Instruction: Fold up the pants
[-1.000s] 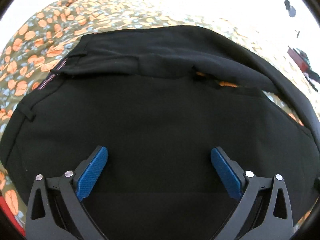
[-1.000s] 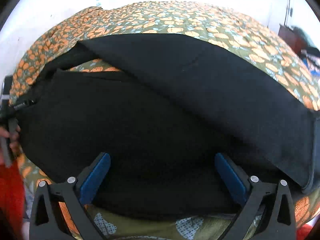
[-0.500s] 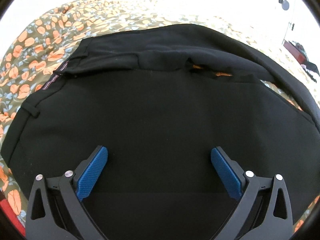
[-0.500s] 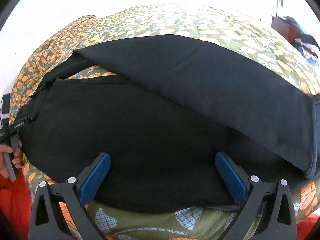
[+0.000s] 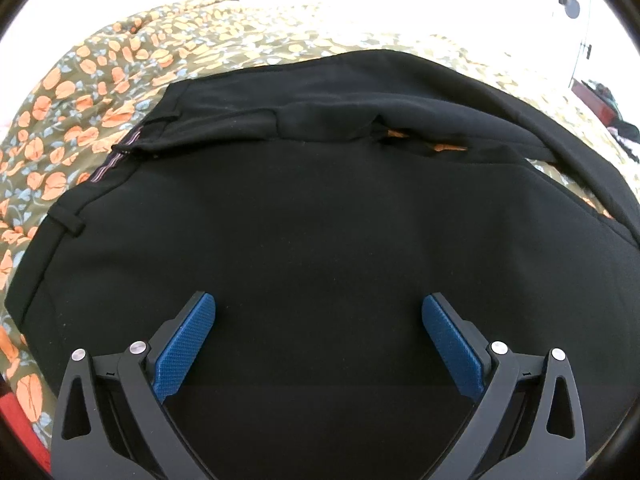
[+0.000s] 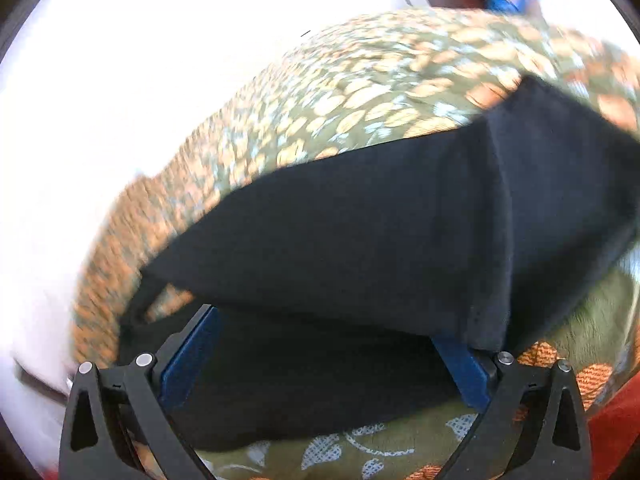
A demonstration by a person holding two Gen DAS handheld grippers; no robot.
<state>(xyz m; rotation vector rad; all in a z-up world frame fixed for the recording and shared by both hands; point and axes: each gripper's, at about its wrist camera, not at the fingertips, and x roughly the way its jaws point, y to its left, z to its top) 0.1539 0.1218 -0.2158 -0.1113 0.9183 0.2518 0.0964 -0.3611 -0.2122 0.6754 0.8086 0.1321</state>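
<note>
Pants (image 5: 320, 240) made of black cloth lie flat on a bed with a flowery cover (image 5: 80, 92); the waistband (image 5: 116, 160), with its striped inside and a belt loop, sits to the left, and the long legs run off to the right. The left hand-held gripper (image 5: 318, 340) hovers just over the wide top part of the pants; its blue fingers (image 5: 184, 348) are spread far apart and hold nothing. The right hand-held gripper (image 6: 324, 356) is over the leg end (image 6: 492, 240), where a cuff edge shows; its jaws are wide too, and black cloth lies between them (the picture is blurry, so I cannot tell if it touches the cloth). One leg lies a bit apart from the other, with the cover peeking through the gap. So the pants stretch from side to side, with one hand-held gripper near each end; the right one looks nearer to an edge it could pinch. The cover (image 6: 360, 92) is soft and olive green with orange flowers; beyond the bed the room is very bright, with a dark red thing (image 5: 592, 96) far off.
</note>
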